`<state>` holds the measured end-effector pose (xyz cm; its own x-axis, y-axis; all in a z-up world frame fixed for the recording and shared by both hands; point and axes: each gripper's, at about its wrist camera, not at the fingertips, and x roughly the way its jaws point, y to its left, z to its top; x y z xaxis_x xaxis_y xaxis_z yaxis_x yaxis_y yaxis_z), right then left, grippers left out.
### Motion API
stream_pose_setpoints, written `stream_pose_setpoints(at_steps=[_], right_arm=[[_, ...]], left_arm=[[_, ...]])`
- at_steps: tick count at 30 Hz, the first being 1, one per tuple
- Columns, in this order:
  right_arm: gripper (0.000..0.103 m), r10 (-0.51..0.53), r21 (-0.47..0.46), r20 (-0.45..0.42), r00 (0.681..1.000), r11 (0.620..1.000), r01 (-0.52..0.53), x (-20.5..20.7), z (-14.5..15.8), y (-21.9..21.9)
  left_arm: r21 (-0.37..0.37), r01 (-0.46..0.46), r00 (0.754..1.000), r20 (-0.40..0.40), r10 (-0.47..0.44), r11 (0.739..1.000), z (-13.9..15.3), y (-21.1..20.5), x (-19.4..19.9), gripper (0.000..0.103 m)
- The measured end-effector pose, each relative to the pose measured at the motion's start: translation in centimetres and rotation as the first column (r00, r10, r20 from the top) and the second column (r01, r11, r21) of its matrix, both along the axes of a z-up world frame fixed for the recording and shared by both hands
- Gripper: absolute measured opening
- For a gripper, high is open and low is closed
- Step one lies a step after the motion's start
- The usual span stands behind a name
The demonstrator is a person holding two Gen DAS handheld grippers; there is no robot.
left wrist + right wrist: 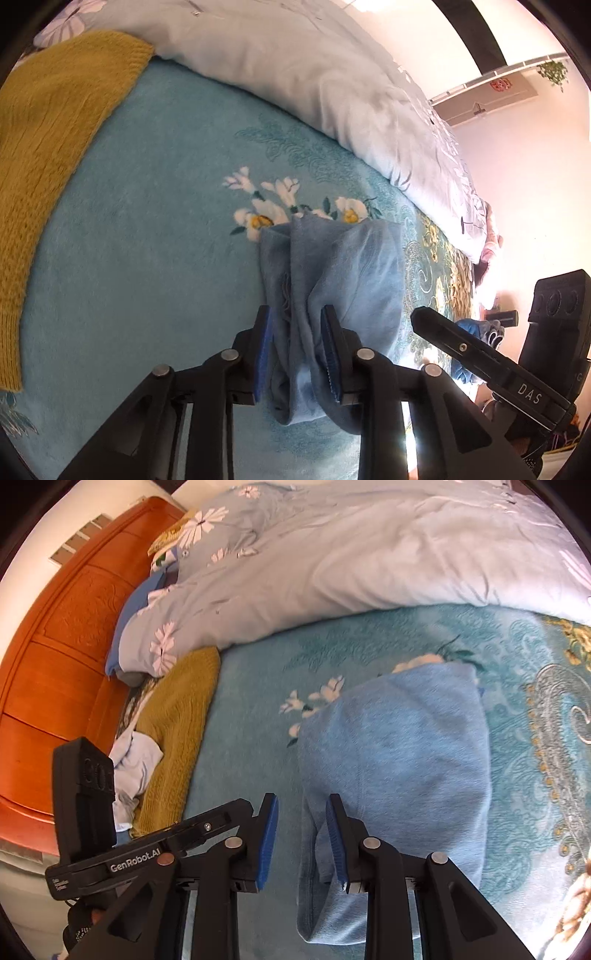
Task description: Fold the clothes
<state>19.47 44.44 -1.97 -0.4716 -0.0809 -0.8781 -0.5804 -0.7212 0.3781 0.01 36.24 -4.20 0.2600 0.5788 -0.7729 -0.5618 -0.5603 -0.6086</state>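
Left wrist: blue garment bunched between left gripper fingers.

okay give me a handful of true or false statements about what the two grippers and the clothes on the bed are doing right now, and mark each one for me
1. The left gripper has bunched blue garment fabric between its fingers. True.
2. The right gripper is clamped shut on the yellow knit sweater. False: its fingers stand apart, and the sweater lies off to its left, untouched.
3. The blue garment lies on a teal floral blanket. True.
4. The pale quilt covers the blue garment. False: the quilt is heaped beyond it, farther up the bed.
5. A wooden headboard shows in the right wrist view. True.
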Motion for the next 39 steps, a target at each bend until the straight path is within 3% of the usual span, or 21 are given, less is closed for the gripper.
stream_pose_setpoints(at_steps=[3,9,15,19,23,25,27,28,36,39], right_arm=[[0.040,-0.066,0.013,0.022,0.998,0.998,0.066,2.8,0.4,1.3],[0.041,-0.082,-0.061,0.030,0.996,0.995,0.084,4.1,-1.2,0.5],[0.041,-0.067,-0.151,0.023,0.997,0.986,0.070,4.3,-3.2,-1.2],[0.041,-0.002,-0.122,0.059,0.998,0.993,0.009,2.9,-4.0,-2.0],[0.040,0.037,-0.094,0.087,0.996,0.995,-0.029,2.3,-4.3,-2.3],[0.023,0.052,-0.074,0.104,0.993,0.996,-0.045,2.3,-4.4,-2.4],[0.014,0.058,-0.073,0.116,0.992,0.996,-0.050,2.3,-4.6,-2.5],[0.004,0.061,-0.085,0.115,0.991,0.995,-0.052,2.4,-4.8,-2.4],[0.003,0.080,-0.079,0.013,0.997,0.994,-0.078,2.8,-2.2,-2.9],[0.003,0.082,-0.109,0.013,0.997,0.991,-0.080,2.1,-3.4,-3.3]], left_arm=[[0.009,0.077,0.995,-0.061,-0.076,0.997,0.0,2.6,0.4,0.045],[-0.005,0.210,0.972,-0.108,-0.209,0.978,-1.4,7.2,0.3,0.046],[-0.009,0.266,0.962,-0.059,-0.266,0.964,-2.2,8.5,0.3,0.046],[-0.001,0.309,0.949,-0.064,-0.308,0.951,-1.9,8.7,0.3,0.044],[-0.014,0.358,0.932,-0.060,-0.358,0.934,-2.1,9.1,0.3,0.018],[-0.008,0.377,0.924,-0.064,-0.377,0.926,-1.9,9.1,0.3,0.011],[-0.002,0.397,0.916,-0.068,-0.396,0.918,-1.7,9.3,0.2,0.009],[0.002,0.401,0.914,-0.070,-0.400,0.916,-1.6,9.4,0.1,0.008],[0.075,0.455,0.886,-0.137,-0.442,0.887,1.1,11.2,-1.0,0.008],[0.049,0.465,0.877,-0.159,-0.453,0.884,0.8,11.7,-1.3,0.008]])
